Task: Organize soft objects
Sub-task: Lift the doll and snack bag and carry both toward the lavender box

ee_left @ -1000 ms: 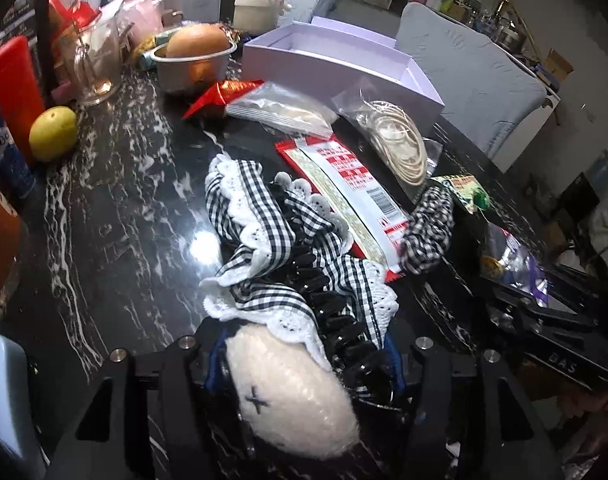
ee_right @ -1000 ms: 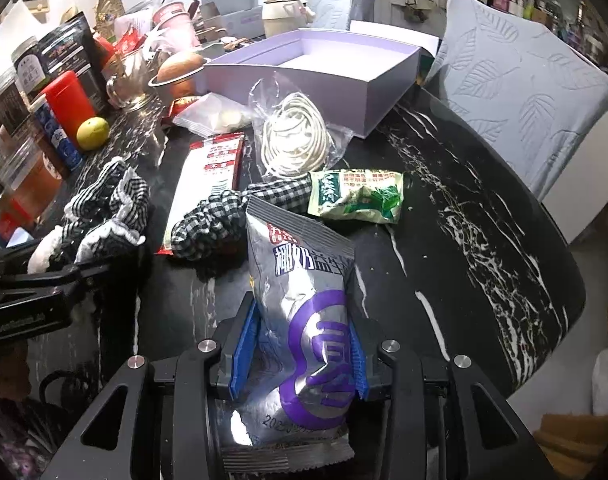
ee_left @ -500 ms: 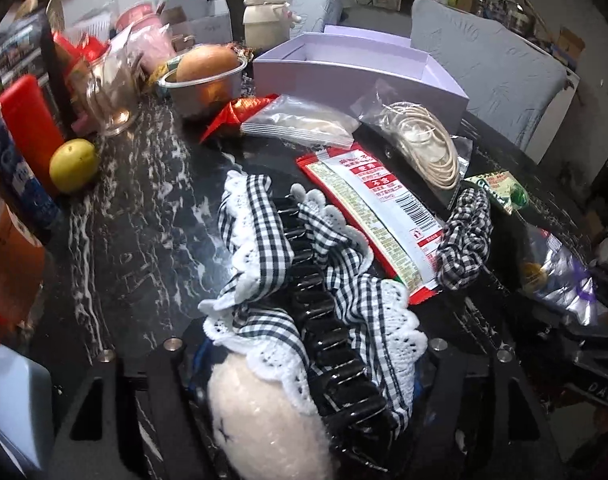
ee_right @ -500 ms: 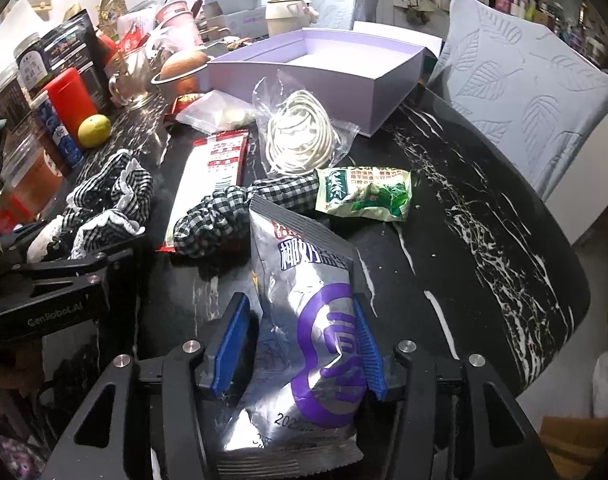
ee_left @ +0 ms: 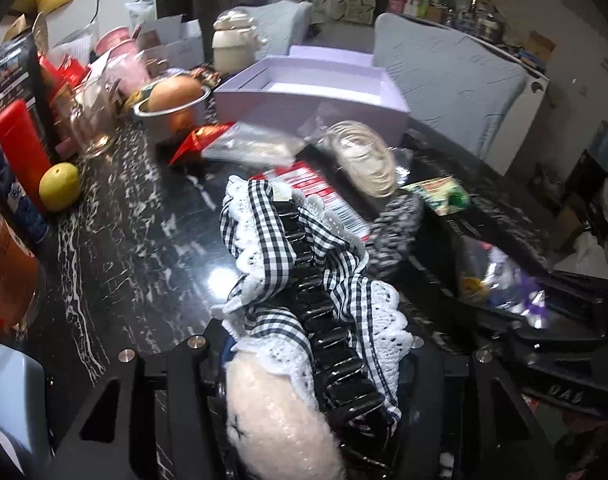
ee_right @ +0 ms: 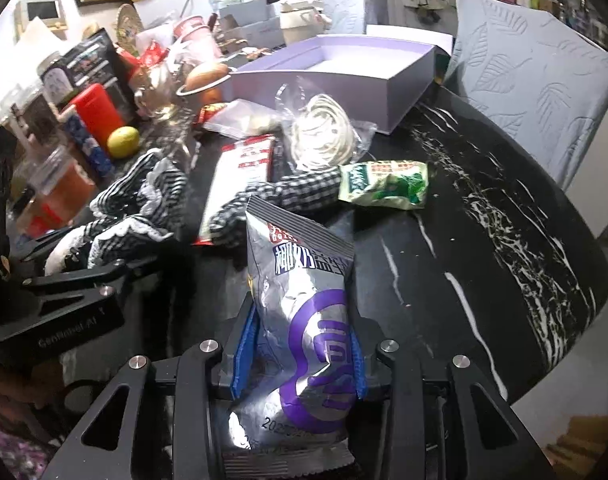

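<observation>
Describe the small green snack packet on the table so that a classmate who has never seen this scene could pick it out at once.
Start at the open lilac box at the far side of the black marbled table. In front of it lies a clear bag of coiled white cord; the green snack packet lies just nearer, touching a gingham scrunchie. It is the only green wrapper there.

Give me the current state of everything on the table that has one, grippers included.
left gripper: jaws just closing, shut on the gingham hair clip
right gripper: jaws just closing, shut on the silver snack packet
lavender box: open, looks empty
green packet: sealed, lying flat
checked scrunchie: loose on table
cord bag: cord coiled inside
</observation>
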The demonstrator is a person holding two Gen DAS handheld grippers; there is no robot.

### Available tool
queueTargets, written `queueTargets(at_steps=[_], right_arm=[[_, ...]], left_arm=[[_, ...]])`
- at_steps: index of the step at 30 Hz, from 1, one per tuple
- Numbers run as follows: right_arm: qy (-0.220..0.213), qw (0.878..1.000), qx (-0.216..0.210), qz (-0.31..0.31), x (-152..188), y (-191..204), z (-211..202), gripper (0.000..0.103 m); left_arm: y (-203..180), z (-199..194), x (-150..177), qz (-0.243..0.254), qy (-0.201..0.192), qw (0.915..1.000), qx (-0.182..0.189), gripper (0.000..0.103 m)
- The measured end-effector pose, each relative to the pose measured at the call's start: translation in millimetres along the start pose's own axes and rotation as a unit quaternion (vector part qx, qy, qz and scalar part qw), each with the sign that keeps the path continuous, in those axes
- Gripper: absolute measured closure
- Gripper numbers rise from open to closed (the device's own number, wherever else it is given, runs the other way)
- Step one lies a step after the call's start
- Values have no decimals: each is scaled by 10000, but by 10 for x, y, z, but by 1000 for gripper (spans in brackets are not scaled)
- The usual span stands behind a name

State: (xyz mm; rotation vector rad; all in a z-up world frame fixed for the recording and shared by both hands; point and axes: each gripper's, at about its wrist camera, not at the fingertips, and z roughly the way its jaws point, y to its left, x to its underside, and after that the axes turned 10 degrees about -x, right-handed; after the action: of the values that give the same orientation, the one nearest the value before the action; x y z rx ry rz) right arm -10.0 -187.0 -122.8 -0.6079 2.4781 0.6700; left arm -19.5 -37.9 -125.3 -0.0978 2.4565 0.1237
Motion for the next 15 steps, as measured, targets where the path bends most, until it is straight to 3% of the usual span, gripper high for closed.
queueTargets(at_steps=[15], right_arm=[[-640, 9970, -286, -338, -181, 167, -452, 65]], left_arm=[[-127, -455, -293, 111, -675, 9973, 269, 51]])
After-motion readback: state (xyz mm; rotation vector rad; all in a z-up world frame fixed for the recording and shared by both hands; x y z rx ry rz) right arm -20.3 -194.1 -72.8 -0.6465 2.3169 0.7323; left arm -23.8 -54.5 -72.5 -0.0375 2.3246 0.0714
